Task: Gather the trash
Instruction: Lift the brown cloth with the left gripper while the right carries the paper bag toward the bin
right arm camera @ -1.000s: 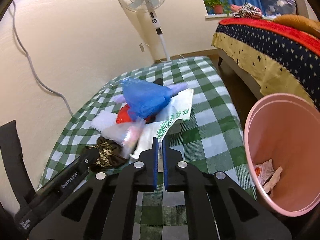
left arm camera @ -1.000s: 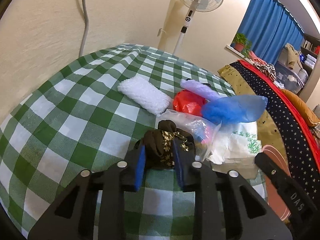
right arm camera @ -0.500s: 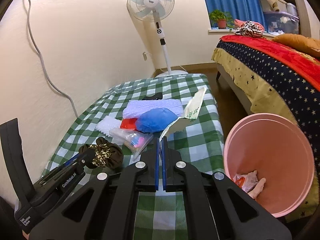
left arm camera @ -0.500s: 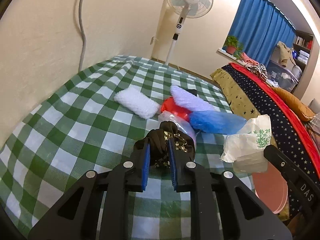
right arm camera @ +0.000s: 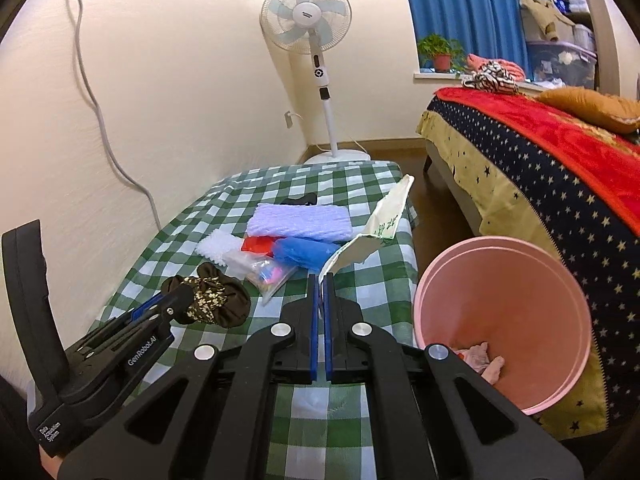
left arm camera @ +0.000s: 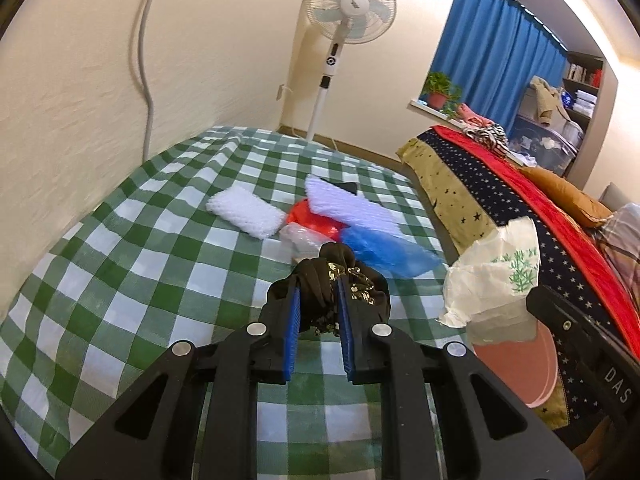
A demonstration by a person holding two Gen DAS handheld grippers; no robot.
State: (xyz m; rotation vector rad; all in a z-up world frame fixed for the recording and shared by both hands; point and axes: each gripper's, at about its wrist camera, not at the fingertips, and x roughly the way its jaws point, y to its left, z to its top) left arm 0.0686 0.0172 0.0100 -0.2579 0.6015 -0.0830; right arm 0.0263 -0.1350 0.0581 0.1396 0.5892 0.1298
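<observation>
Green-and-white checked tablecloth covers the table beside the wall. On it lies a white foam pad, with a crumpled red plastic bag just beside it. A pale lilac foam sheet overlaps the red bag, a blue plastic bag and a clear packet touch nearby, and a small black item sits behind.

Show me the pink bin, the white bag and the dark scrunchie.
pink bin point(right arm camera: 520, 280), right wrist view, inner back wall.
white bag point(left arm camera: 490, 280), left wrist view, crumpled middle.
dark scrunchie point(right arm camera: 216, 300), right wrist view, gold-patterned folds.
</observation>
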